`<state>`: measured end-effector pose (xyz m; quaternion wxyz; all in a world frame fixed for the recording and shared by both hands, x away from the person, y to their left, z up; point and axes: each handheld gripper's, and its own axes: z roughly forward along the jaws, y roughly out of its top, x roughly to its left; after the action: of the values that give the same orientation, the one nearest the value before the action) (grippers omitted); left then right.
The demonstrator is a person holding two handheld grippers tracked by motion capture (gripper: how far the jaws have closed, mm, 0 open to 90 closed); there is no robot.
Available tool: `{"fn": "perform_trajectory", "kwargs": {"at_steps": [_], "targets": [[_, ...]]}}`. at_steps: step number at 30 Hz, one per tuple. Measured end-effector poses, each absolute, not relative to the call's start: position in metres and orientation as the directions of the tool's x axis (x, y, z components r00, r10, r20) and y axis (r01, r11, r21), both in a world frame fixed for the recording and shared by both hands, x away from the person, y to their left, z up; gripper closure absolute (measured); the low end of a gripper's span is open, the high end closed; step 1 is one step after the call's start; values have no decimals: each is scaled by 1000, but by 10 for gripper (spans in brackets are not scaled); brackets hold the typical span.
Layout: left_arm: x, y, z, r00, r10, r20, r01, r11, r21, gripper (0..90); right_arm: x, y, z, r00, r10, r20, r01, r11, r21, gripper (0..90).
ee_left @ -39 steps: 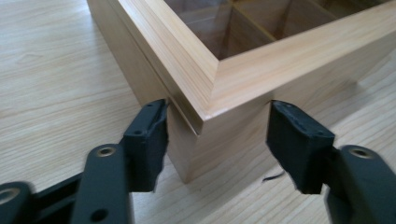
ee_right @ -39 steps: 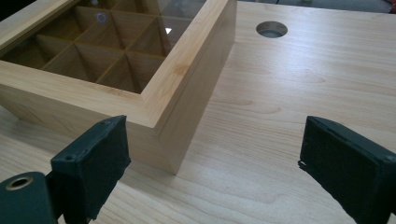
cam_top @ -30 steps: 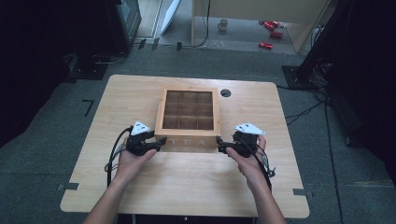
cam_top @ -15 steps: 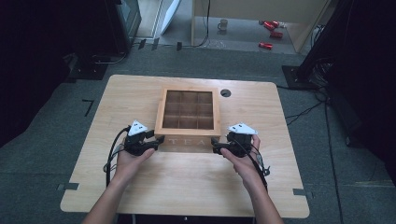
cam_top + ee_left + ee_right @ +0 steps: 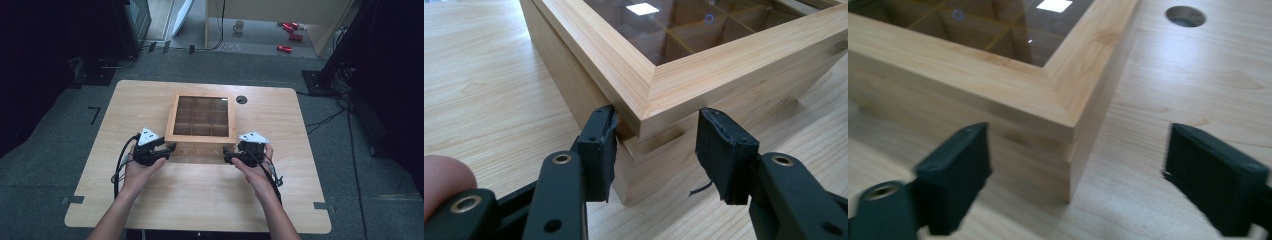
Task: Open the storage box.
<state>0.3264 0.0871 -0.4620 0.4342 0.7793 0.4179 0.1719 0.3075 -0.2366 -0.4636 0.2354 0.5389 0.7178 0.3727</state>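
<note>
Two near corners of the wooden box [image 5: 202, 125] at mid-table sat between my spread jaws: left gripper [image 5: 656, 150] straddling one, right gripper [image 5: 1078, 175] the other. Glass glare obscured its compartments.

A square pale-wood box with a glass lid over a grid of compartments [image 5: 201, 121] stands mid-desk and is the one bulk in the way. The light wooden desk [image 5: 140, 100] lies bare to its left, right and along the near edge, giving open passage there. A small round hole [image 5: 241, 99] sits just beyond the box's far right corner. The left gripper [image 5: 656, 150] straddles the box's near left corner, jaws apart; the right gripper [image 5: 1078, 175] faces the near right corner, jaws wide, bare desk beside it.
</note>
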Motion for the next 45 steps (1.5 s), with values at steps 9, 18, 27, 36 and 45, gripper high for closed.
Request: {"fn": "perform_trajectory", "kwargs": {"at_steps": [9,18,27,36,45], "targets": [[327,86,-460,592,800,-96,501,-272,821,508,311,-238,-466,-302,951,61,574,130,808,175],[328,89,-454,603,788,-124,502,-254,827,491,309,-236,-462,-294,954,62,549,115,828,248],[330,92,-451,605,780,-157,510,-228,829,477,308,-232,-462,-282,957,75,537,93,838,284],[331,93,-451,605,780,-159,506,-222,833,473,309,-228,-462,-287,955,71,522,94,848,301],[331,94,-448,605,781,-153,493,-216,843,480,310,-225,-459,-278,960,35,485,108,868,292]]}}
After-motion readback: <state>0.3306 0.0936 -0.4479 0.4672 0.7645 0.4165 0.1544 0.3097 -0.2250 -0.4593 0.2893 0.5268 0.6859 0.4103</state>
